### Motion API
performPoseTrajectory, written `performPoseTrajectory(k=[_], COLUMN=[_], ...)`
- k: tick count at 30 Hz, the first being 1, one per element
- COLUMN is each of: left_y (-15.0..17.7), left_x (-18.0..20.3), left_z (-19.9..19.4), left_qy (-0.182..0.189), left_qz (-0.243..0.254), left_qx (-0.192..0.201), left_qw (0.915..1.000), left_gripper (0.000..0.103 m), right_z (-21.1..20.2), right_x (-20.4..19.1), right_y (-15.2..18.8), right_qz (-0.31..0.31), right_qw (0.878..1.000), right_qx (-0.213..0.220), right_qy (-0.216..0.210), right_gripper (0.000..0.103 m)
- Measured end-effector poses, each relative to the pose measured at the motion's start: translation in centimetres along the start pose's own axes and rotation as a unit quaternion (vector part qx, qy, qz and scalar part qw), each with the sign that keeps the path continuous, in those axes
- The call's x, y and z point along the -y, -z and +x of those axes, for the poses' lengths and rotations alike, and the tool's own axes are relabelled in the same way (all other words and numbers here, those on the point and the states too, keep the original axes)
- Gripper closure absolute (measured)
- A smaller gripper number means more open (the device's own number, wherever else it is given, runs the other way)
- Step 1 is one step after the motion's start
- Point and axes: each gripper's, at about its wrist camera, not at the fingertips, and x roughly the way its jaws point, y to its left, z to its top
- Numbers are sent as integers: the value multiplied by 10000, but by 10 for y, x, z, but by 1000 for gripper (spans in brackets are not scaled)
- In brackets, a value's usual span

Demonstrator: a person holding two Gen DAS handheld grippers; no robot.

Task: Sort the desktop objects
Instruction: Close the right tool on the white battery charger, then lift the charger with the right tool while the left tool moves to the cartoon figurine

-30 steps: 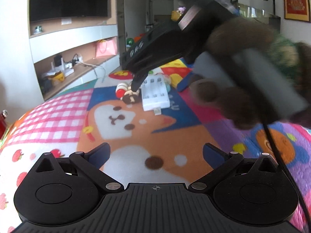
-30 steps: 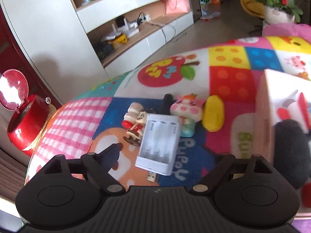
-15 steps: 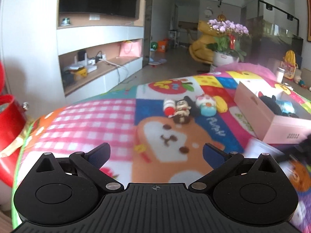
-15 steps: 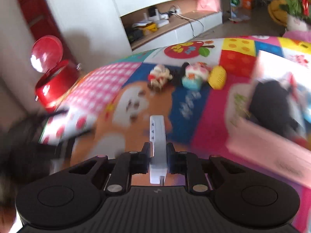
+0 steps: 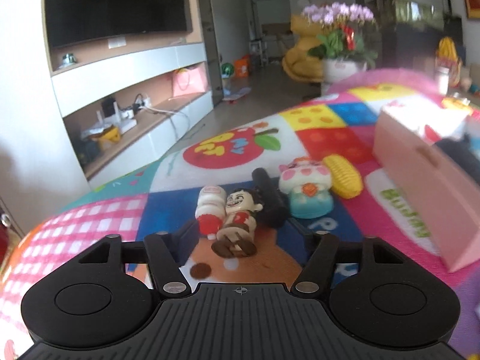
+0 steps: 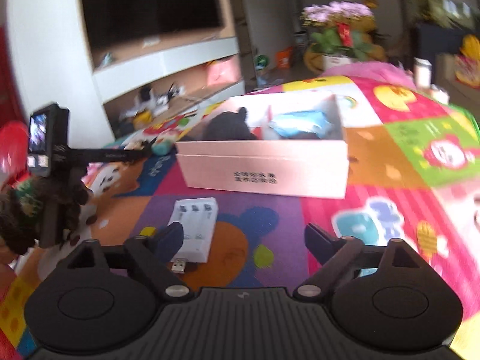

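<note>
Colourful cartoon mat (image 5: 330, 138) before TV wall (image 5: 120, 9)

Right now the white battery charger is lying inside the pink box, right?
No. The white battery charger lies on the colourful mat, in front of the pink box, not inside it. The right wrist view shows this.

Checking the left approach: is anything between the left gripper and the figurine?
Nothing visible. The figurine lies on the mat straight ahead of the left gripper, its feet already between the closing jaws. A small bottle lies against its left side and a black cylinder just behind.
</note>
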Motion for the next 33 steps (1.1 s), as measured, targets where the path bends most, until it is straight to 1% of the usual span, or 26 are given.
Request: performPoseTrajectory(k=[1, 3, 5, 7, 11, 13, 15, 17, 20, 21, 22, 23, 24, 26, 31, 33], left_y=[-1, -1, 1, 5, 24, 39, 54, 70, 87, 91, 93, 94, 95, 95, 89, 86], left_x=[0, -1, -1, -3, 5, 14, 23, 34, 44, 47, 49, 52, 55, 57, 51, 48], left_z=[3, 3, -2, -14, -60, -91, -116, -138, -159, -163, -167, -170, -172, -172, -164, -159], left_qy=[18, -33, -30, 92, 598, 946, 1240, 1422, 1779, 1916, 2016, 2050, 2052, 1994, 1816, 1792], left_qz=[2, 64, 149, 66, 48, 37, 83, 160, 140, 137, 180, 235, 324, 446, 406, 407], left_qx=[-79, -91, -87, -139, -121, -164, -218, -211, -290, -327, -329, -297, -233, -151, -16, 29], left_qw=[10000, 9999, 9998, 9998, 9981, 9954, 9920, 9895, 9835, 9808, 9788, 9780, 9779, 9788, 9825, 9830], left_gripper=[60, 70, 70, 71, 71, 70, 70, 70, 66, 61, 51, 46, 41, 36, 18, 14], right_z=[-2, 3, 3, 0, 2, 3, 2, 1, 2, 3, 4, 5, 7, 11, 14, 16], right_x=[6, 10, 13, 18, 27, 29, 29, 26, 22, 21, 20, 20, 20, 22, 19, 16], right_y=[5, 10, 13, 14, 15, 15, 16, 16, 16, 16, 16, 16, 15, 15, 15, 15], right_qz=[140, 352, 466, 565, 840, 937, 944, 874, 758, 735, 721, 719, 732, 781, 711, 614], right_qw=[9999, 9994, 9989, 9983, 9963, 9955, 9954, 9961, 9971, 9973, 9974, 9974, 9972, 9966, 9968, 9972], right_qx=[24, 31, 16, 121, 111, 90, 88, 81, 38, 14, -22, -73, -130, -241, -345, -386], right_qy=[-7, -41, -43, -93, -143, -146, -144, -128, -77, -49, -17, 5, 23, 48, 131, 194], right_gripper=[12, 10, 8, 1, 0, 0, 0, 0, 0, 0, 0, 0, 0, 0, 0, 0])
